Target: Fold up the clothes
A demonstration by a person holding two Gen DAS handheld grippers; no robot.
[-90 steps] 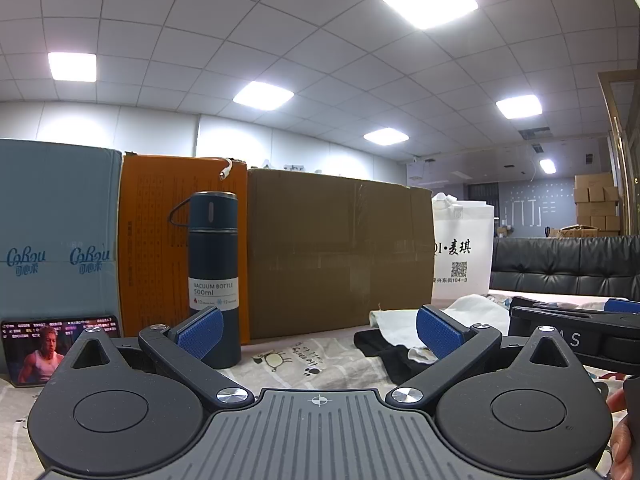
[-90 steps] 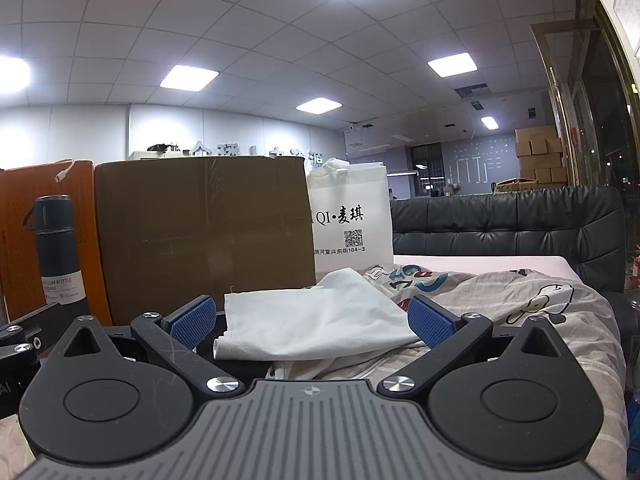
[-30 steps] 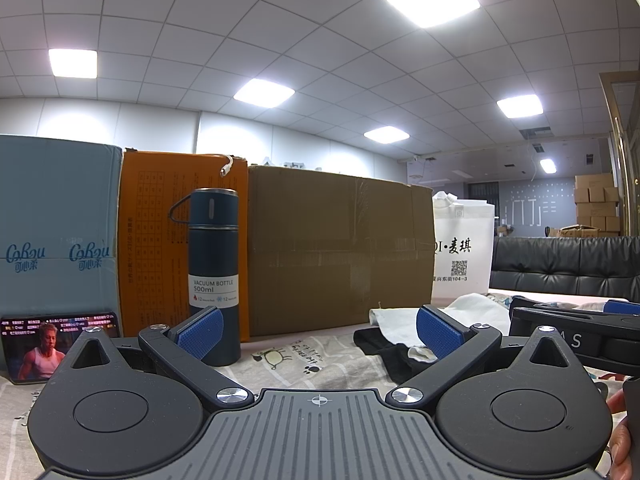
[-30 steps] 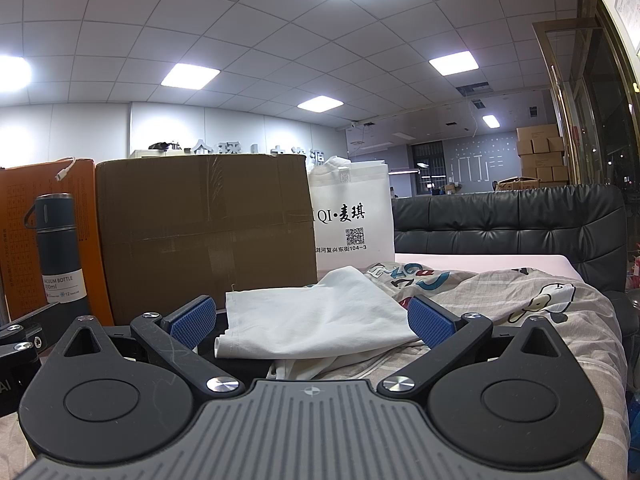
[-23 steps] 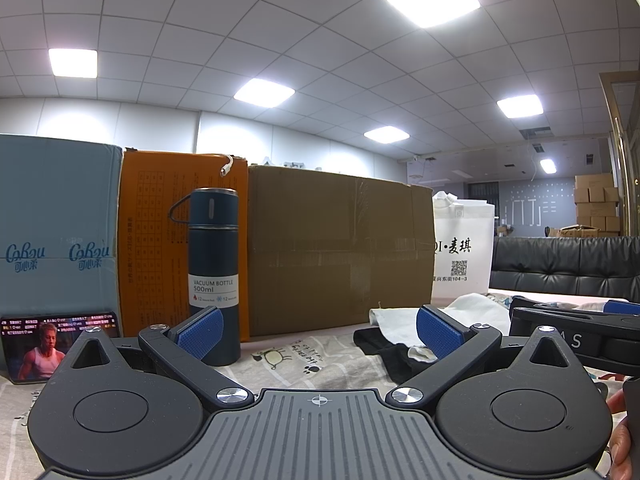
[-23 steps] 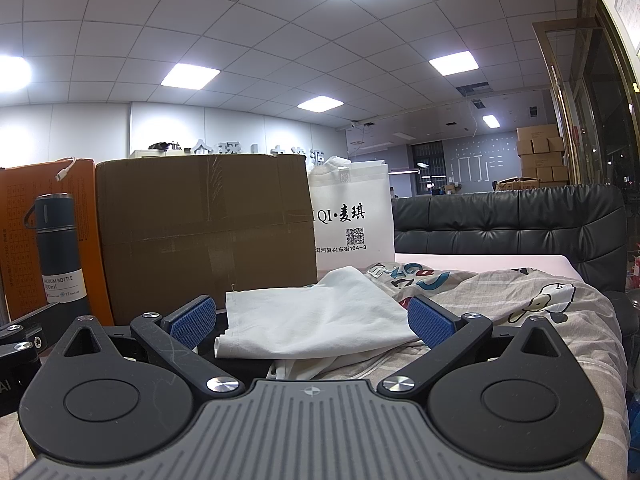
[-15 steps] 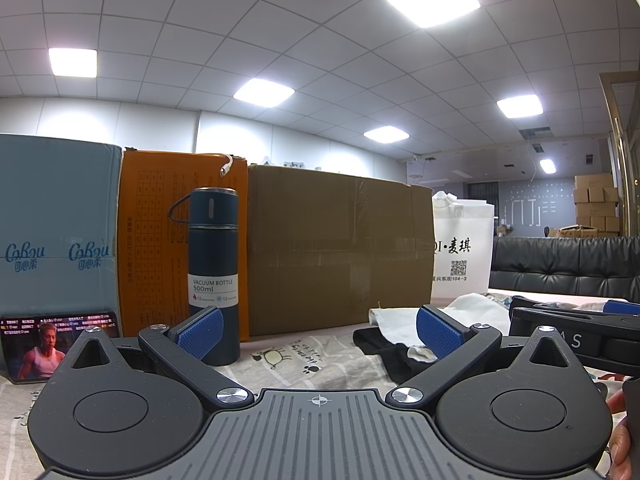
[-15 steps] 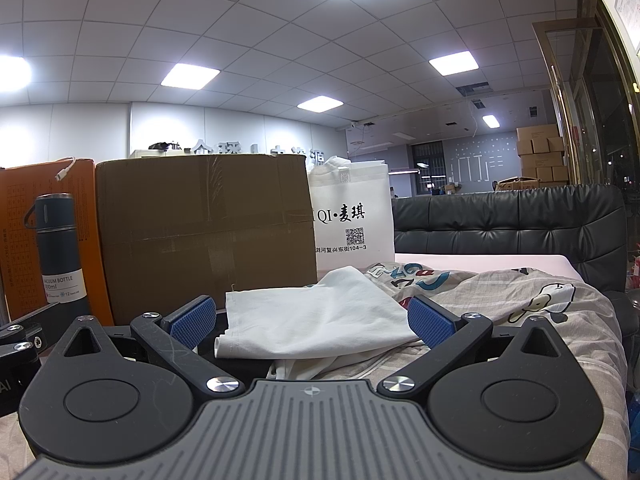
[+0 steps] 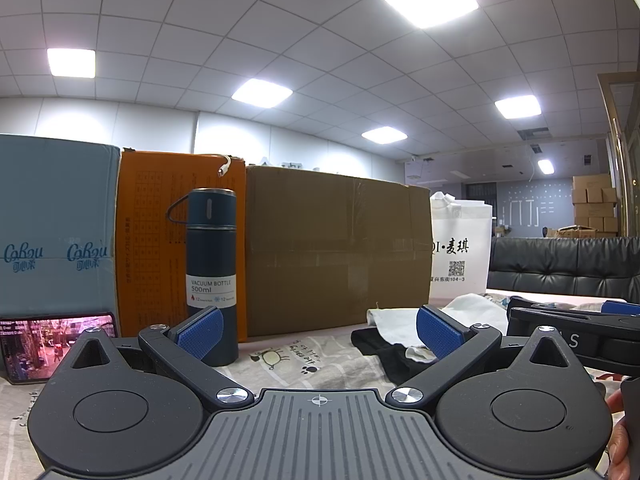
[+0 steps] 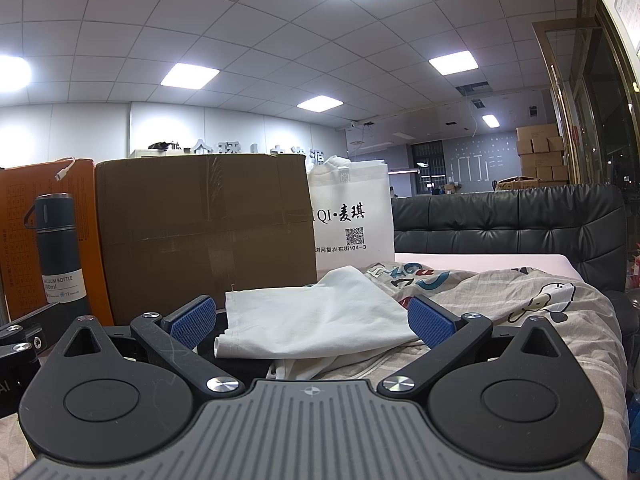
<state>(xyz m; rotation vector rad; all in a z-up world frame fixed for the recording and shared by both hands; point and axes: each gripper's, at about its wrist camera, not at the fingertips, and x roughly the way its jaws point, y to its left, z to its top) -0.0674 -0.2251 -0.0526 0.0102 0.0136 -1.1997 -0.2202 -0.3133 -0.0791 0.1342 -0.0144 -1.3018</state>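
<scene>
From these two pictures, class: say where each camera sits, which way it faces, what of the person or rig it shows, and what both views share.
Left wrist: low on the left gripper, facing the bottle and brown box; its open fingers, the right gripper and a hand show.
Right wrist: low on the right gripper, facing the white cloth and sofa; its open fingers show.
Shared: bottle, brown box, white bag, white cloth.

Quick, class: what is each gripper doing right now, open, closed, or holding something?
Left gripper: open, holding nothing.
Right gripper: open, holding nothing; the white garment lies ahead between its fingers.
</scene>
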